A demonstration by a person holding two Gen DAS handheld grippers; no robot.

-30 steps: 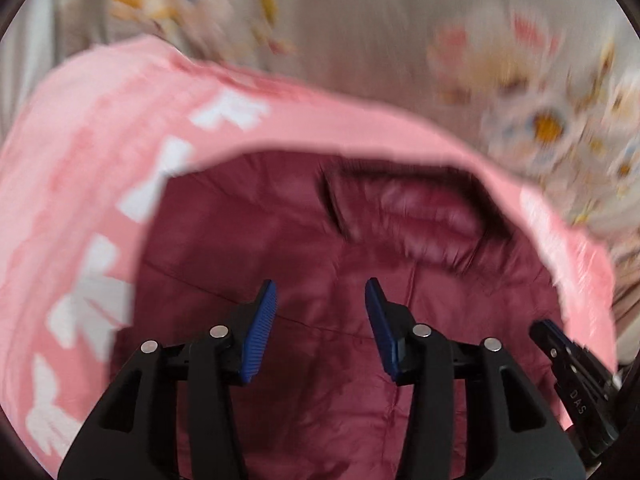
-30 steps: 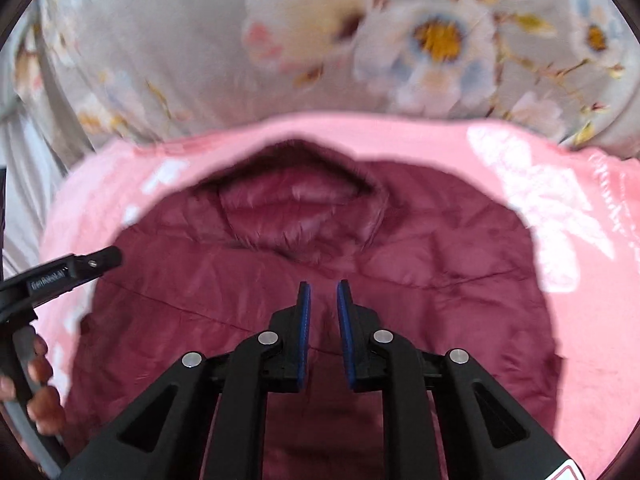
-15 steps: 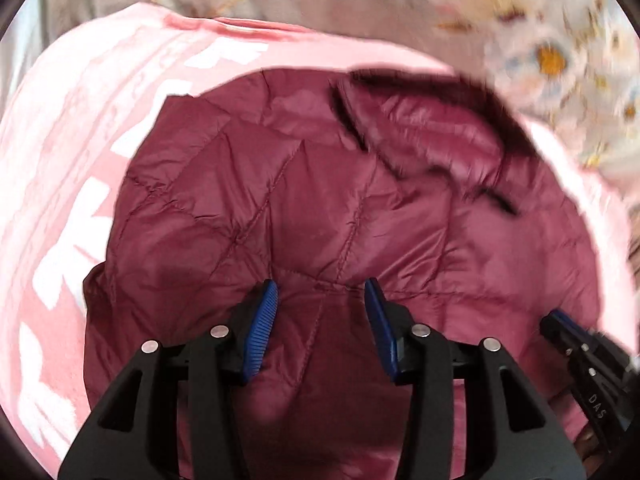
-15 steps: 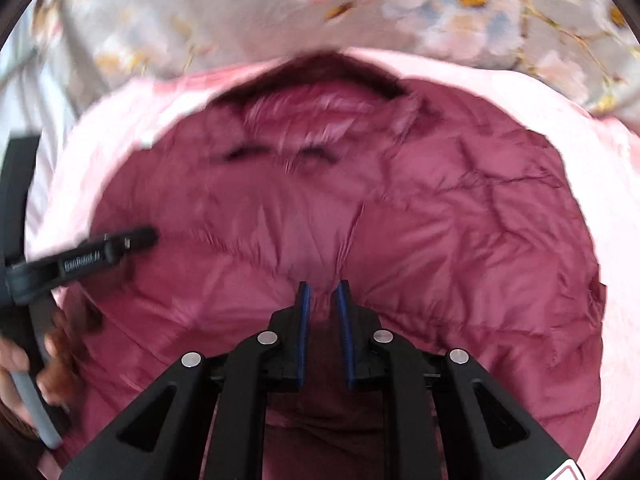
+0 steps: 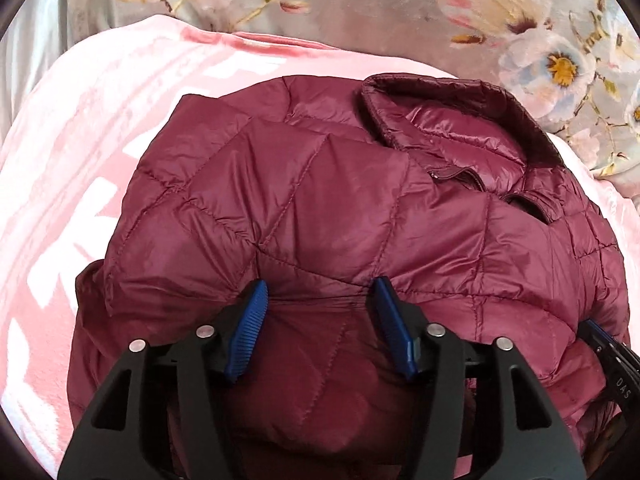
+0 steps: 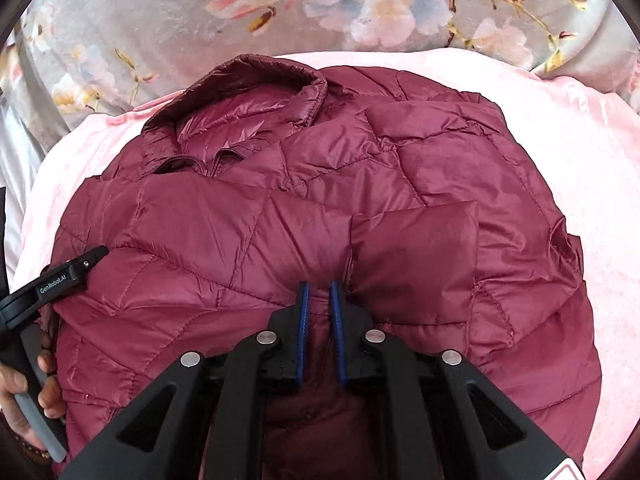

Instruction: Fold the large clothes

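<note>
Over the last second both grippers have swung forward and down over the bed: the maroon quilted jacket (image 5: 320, 208), earlier a dark blur ringed by pink, now fills the middle of both views, sharp, with its lower half laid up over the chest.

At the left of the left wrist view the pink blanket (image 5: 72, 168) shows a broad bare band beside the jacket's folded left edge, so there is room there to slide or turn the bundle. In the centre, the left gripper (image 5: 320, 298) stands with jaws wide apart, its blue tips pressing the quilting at the fold line and holding nothing. At upper right the collar (image 5: 448, 120) lies open just short of the floral bedspread (image 5: 360, 12), leaving little spare blanket beyond it.

In the right wrist view the left gripper's side shows at far left. Centre, the right gripper (image 6: 320, 292) has jaws drawn narrow, a slim gap between them; whether fabric is pinched there I cannot tell. A cuff-like flap (image 6: 416, 240) lies just right of it. Right of the jacket, pink blanket again gives open room.

By my judgement the sleeves are in and one bottom-up fold is laid; smoothing and perhaps one more fold remain.
</note>
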